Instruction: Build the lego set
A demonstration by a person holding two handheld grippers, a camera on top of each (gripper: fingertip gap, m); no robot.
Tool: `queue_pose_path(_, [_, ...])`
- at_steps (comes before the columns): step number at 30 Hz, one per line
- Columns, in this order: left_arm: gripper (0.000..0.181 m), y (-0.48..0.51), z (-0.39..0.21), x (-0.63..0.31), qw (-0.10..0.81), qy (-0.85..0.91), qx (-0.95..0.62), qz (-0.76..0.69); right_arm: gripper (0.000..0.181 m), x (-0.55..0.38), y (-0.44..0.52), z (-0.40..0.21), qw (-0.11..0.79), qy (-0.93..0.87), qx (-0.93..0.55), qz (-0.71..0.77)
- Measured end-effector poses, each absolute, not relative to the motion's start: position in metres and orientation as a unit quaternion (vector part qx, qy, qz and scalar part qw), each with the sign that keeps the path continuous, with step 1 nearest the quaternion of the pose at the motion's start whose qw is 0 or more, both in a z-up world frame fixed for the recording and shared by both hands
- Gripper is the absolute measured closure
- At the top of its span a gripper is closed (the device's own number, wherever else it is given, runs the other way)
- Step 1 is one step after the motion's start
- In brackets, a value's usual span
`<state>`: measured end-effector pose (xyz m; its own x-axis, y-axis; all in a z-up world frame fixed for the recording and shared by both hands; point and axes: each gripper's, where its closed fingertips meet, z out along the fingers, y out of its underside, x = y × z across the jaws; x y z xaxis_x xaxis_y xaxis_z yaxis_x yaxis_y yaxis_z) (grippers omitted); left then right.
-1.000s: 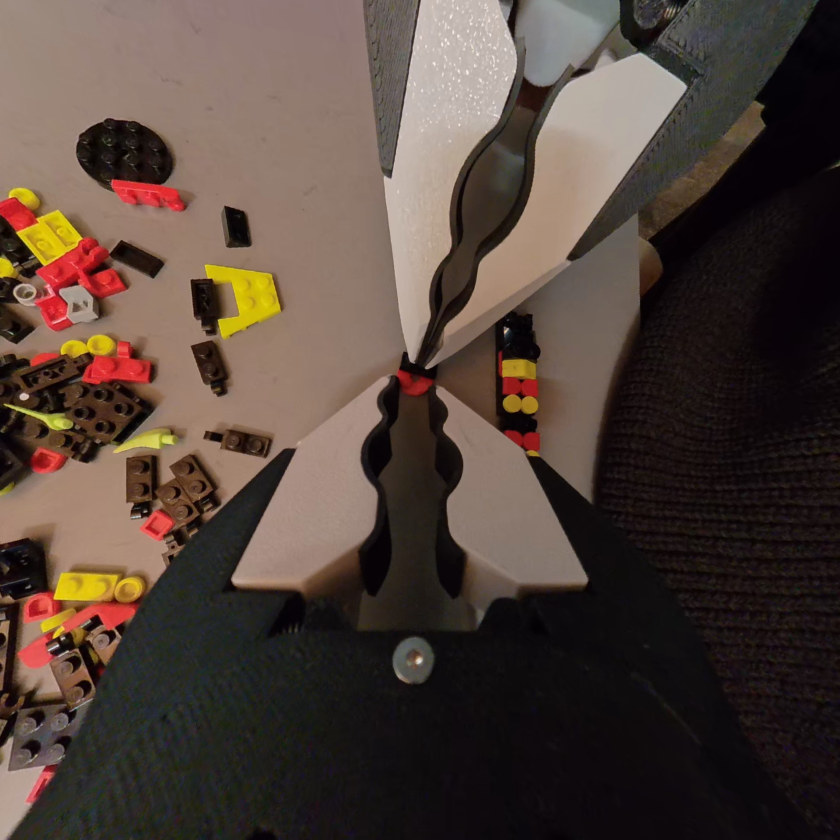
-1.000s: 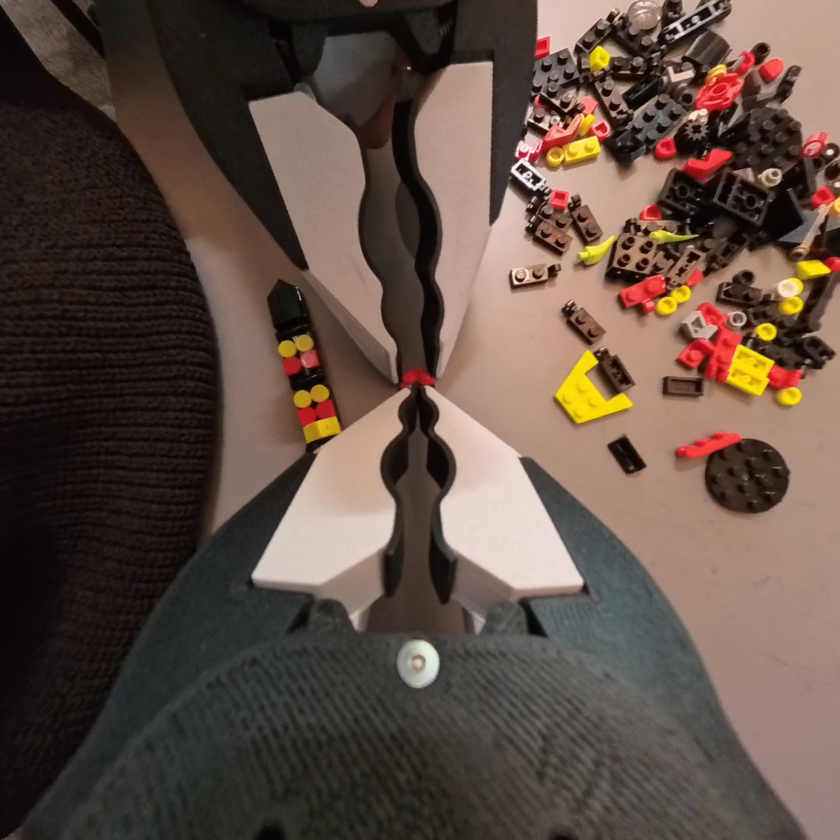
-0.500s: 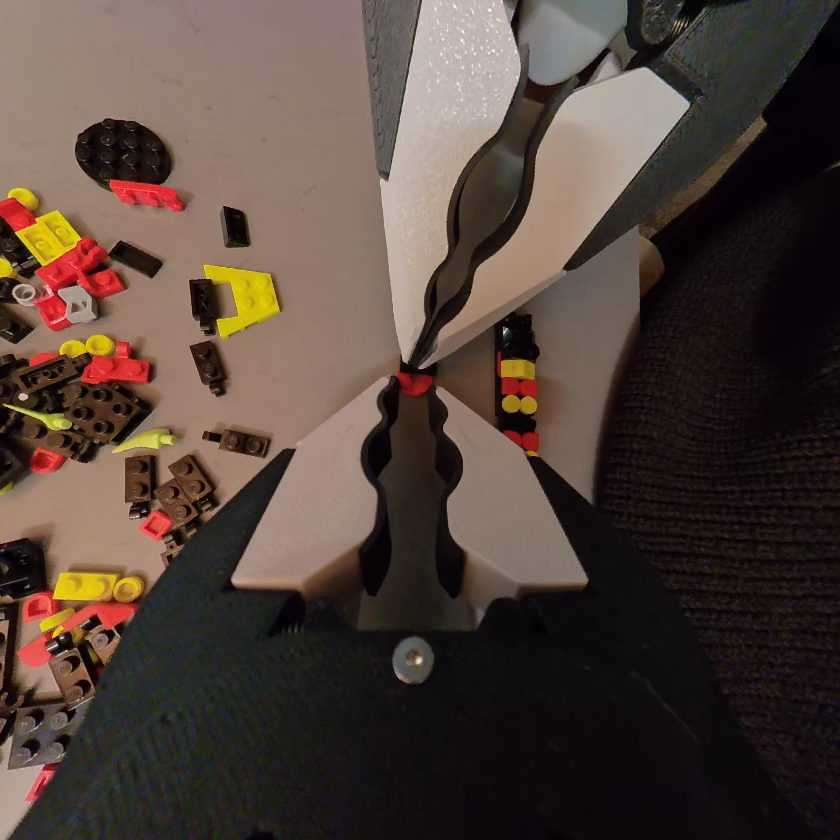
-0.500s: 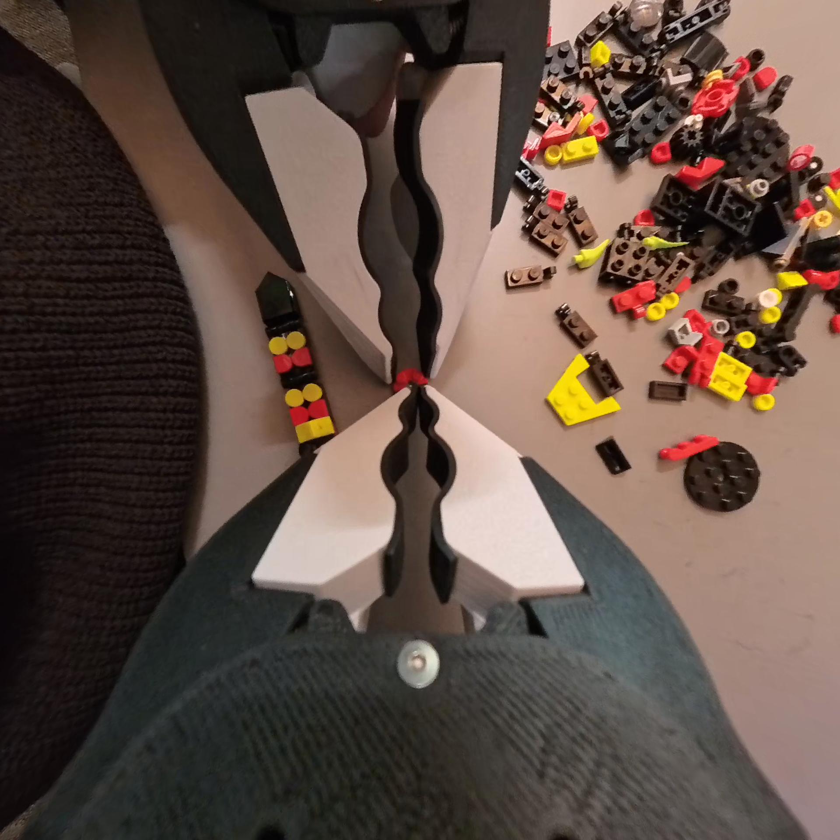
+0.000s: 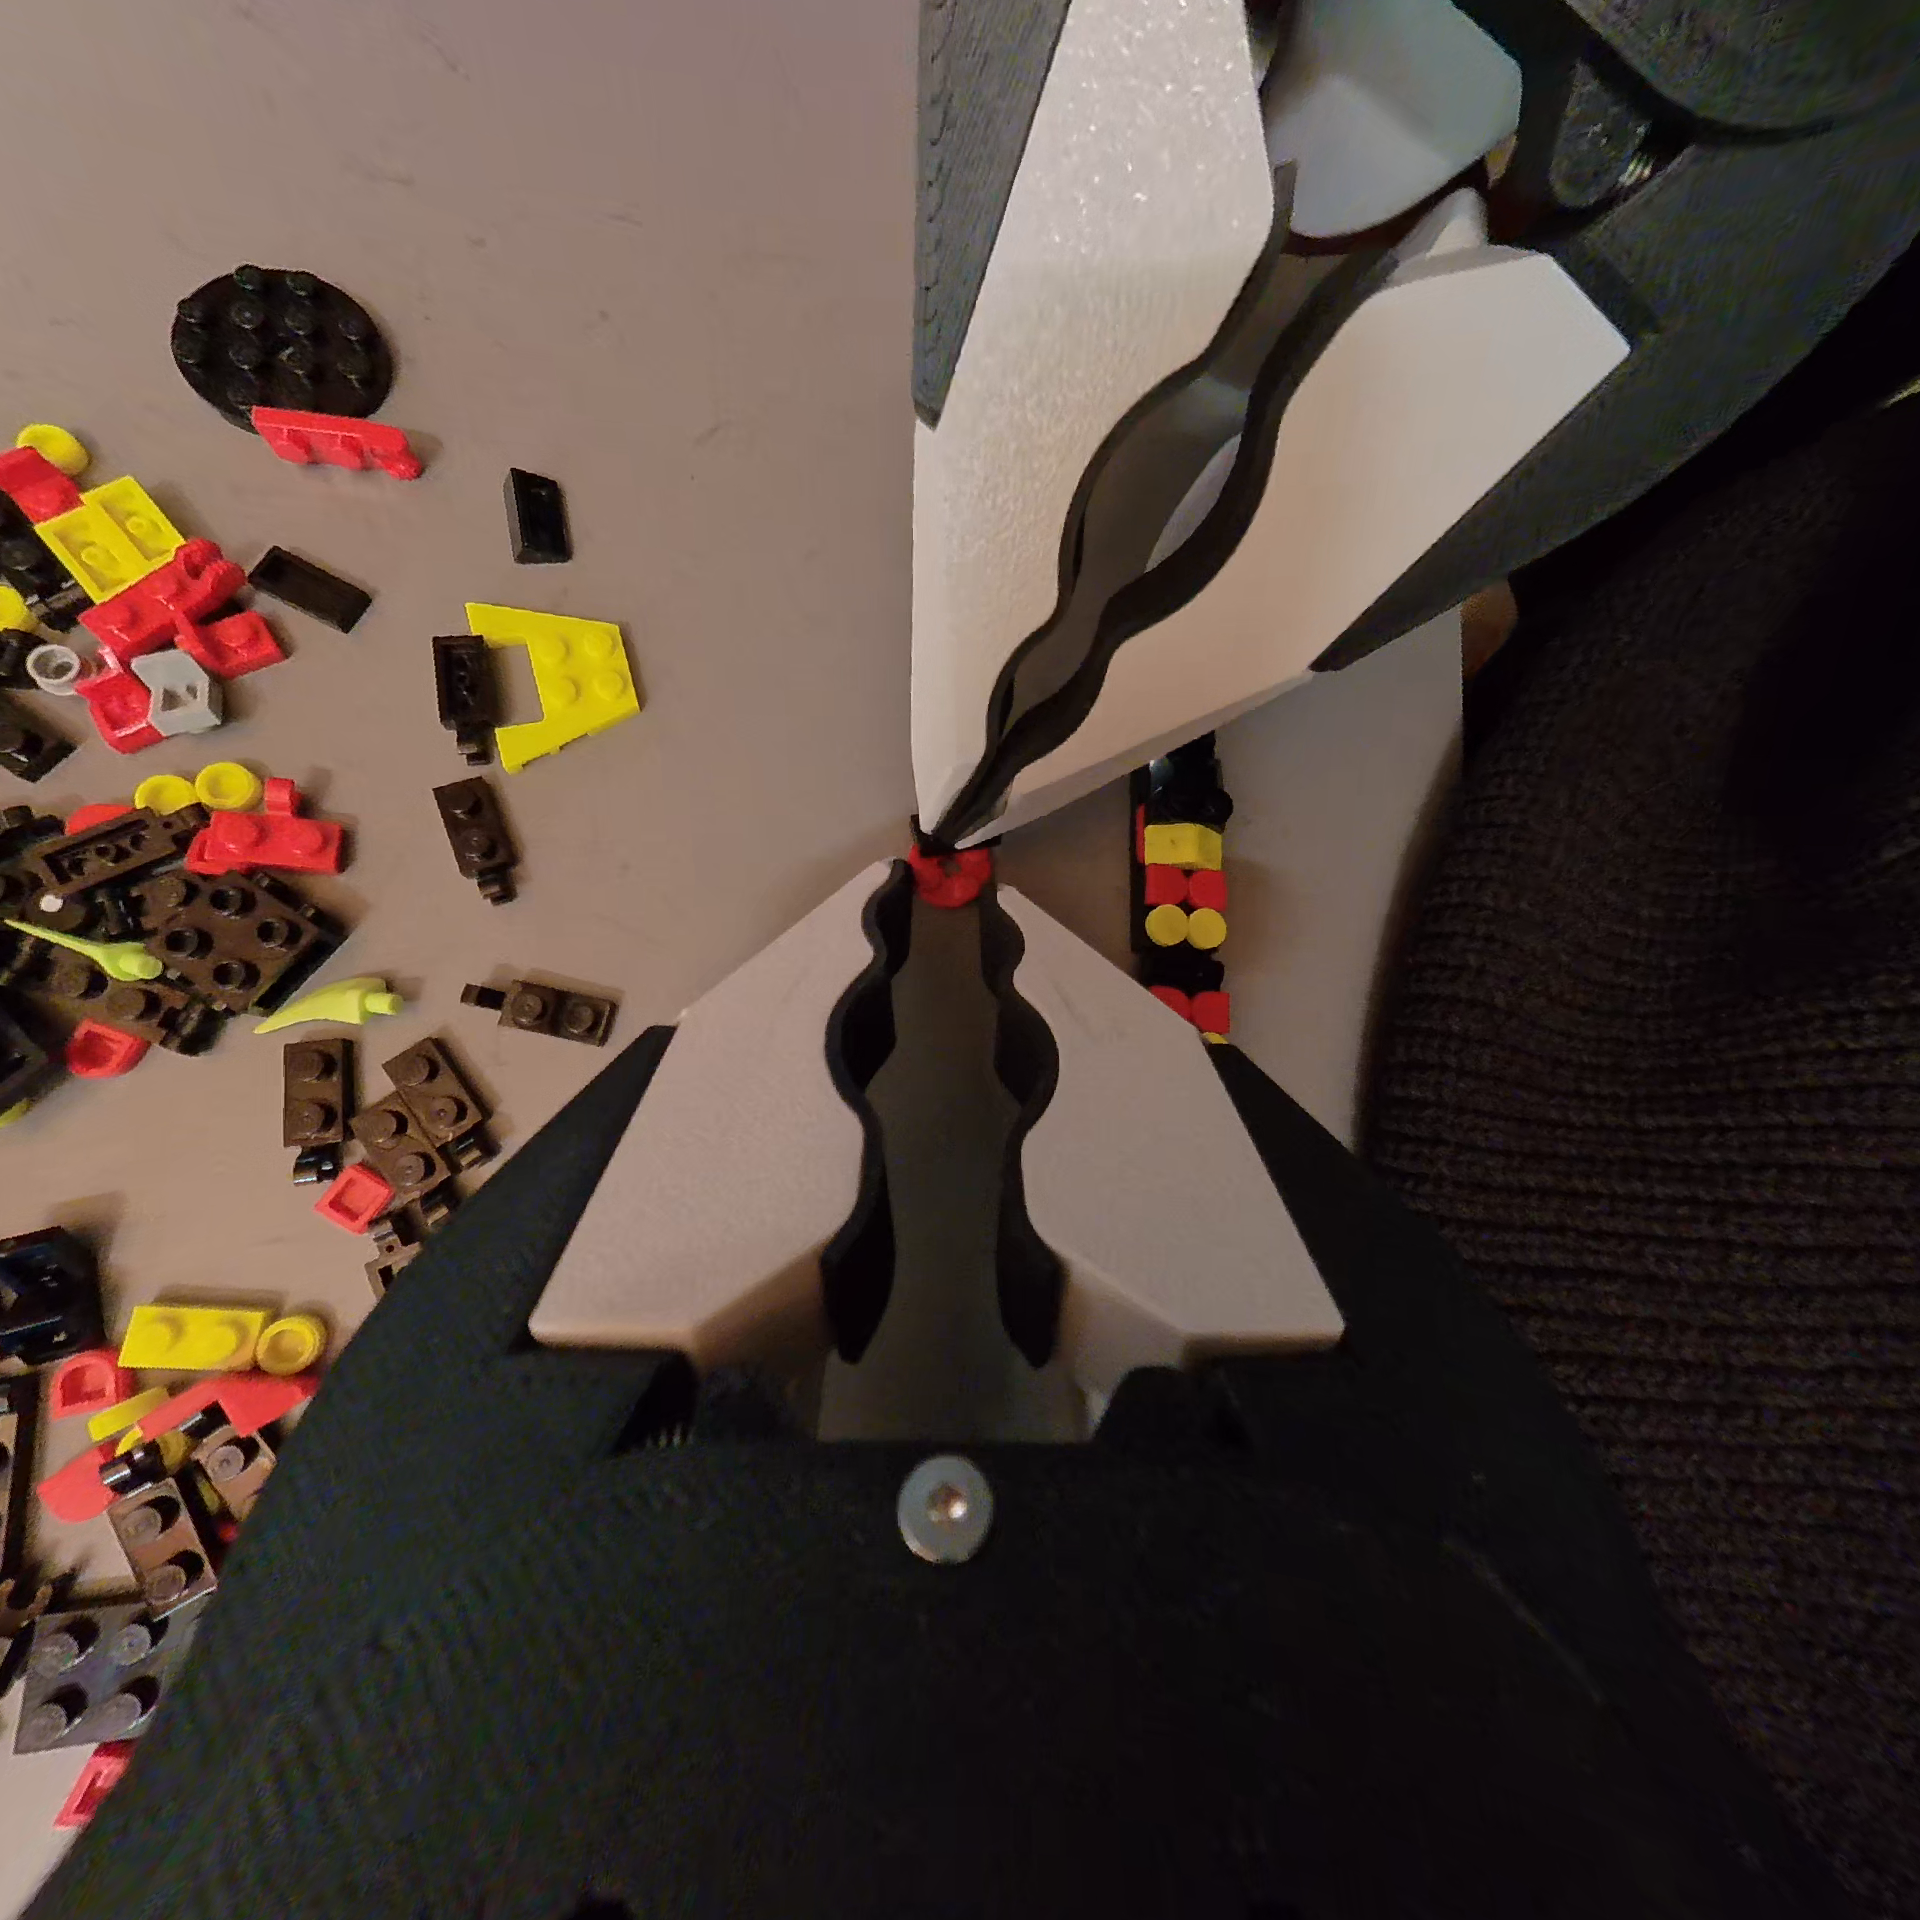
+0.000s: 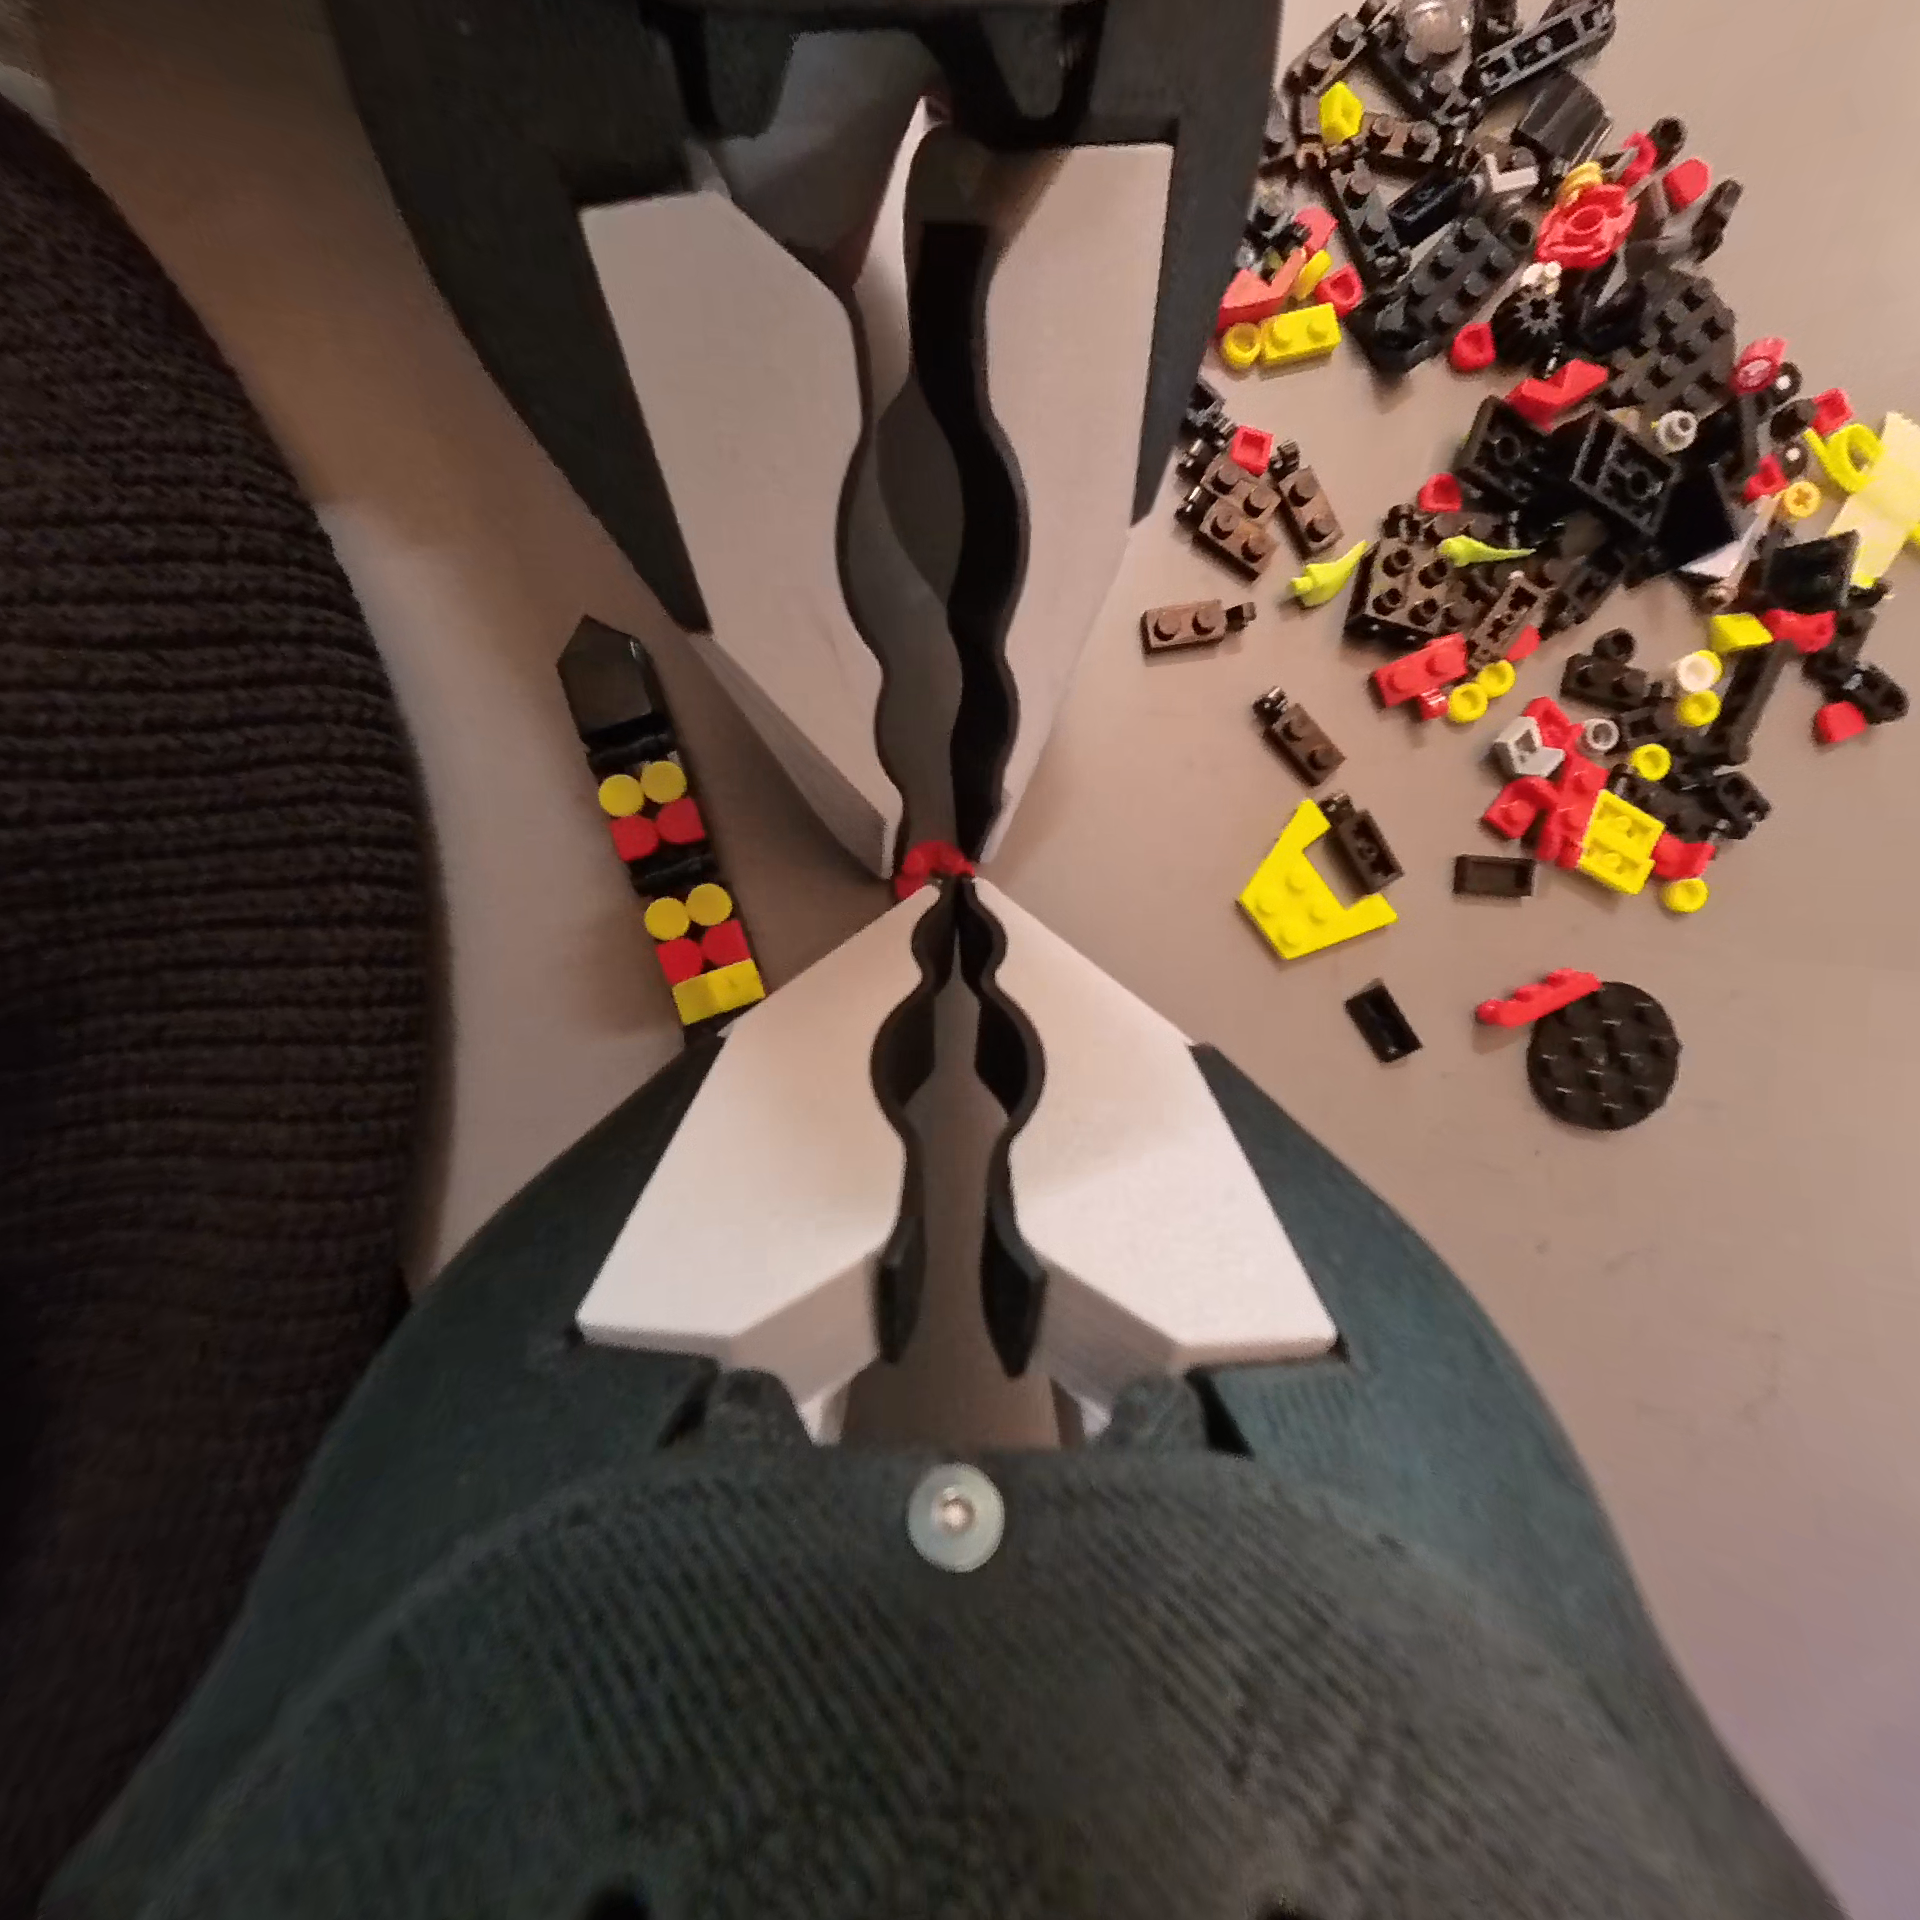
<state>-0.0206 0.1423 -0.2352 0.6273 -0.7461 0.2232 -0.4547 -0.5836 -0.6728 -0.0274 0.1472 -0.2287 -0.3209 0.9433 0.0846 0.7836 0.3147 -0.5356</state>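
the two grippers are met tip to tip at the centre of both frames. the left gripper (image 5: 948, 883) is seen closed down on a small red round piece (image 5: 948, 876), with only the width of that piece left between its fingertips. in the right wrist view the right gripper (image 6: 951, 896) is drawn in almost completely, its black wavy pads nearly touching at the tips, pinched against the same red piece (image 6: 928, 865) together with something small and dark that is too tiny to make out. in each view the other gripper is seen coming in from the top of the frame, its tips meeting the piece from the opposite side.

a built strip (image 6: 665, 842) of black, yellow and red parts is laid on the pale surface (image 6: 1351, 1299), just left of the fingertips in the right wrist view and just right of centre in the left wrist view (image 5: 1182, 902), apart from both grippers. a dark knitted fabric (image 6: 177, 831) is seen beyond it at the frame edge.

the loose pile of pieces (image 6: 1558, 468) is spread over the upper right of the right wrist view, untouched. a yellow wedge plate (image 6: 1304, 899) and a black round plate (image 6: 1603, 1055) with a red plate (image 6: 1532, 1000) at its rim are seen nearer the grippers, well apart from the fingertips.
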Motion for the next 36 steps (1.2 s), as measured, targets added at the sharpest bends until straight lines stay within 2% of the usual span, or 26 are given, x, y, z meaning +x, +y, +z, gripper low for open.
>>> queue_pose_path(6, [0.171,0.143,-0.235,-0.021,0.292,0.351,-0.855,-0.248,0.180,-0.030,0.147,-0.225,0.216,-0.781,-0.542,0.224])
queue_pose_path(11, [0.171,0.143,-0.235,-0.021,0.292,0.349,-0.854,-0.251,0.171,-0.026,0.150,-0.220,0.198,-0.753,-0.566,0.270])
queue_pose_path(21, [0.171,0.144,-0.235,-0.021,0.293,0.348,-0.854,-0.253,0.158,-0.012,0.161,-0.233,0.176,-0.746,-0.588,0.259])
queue_pose_path(26, [0.171,0.144,-0.235,-0.020,0.294,0.344,-0.854,-0.257,0.161,-0.013,0.158,-0.235,0.168,-0.747,-0.586,0.264])
queue_pose_path(30, [0.166,0.144,-0.233,-0.019,0.295,0.335,-0.854,-0.269,0.173,-0.014,0.160,-0.234,0.169,-0.740,-0.594,0.267])
queue_pose_path(36, [0.163,0.157,-0.216,-0.024,0.348,0.312,-0.841,-0.271,0.174,-0.019,0.161,-0.218,0.178,-0.715,-0.593,0.325])
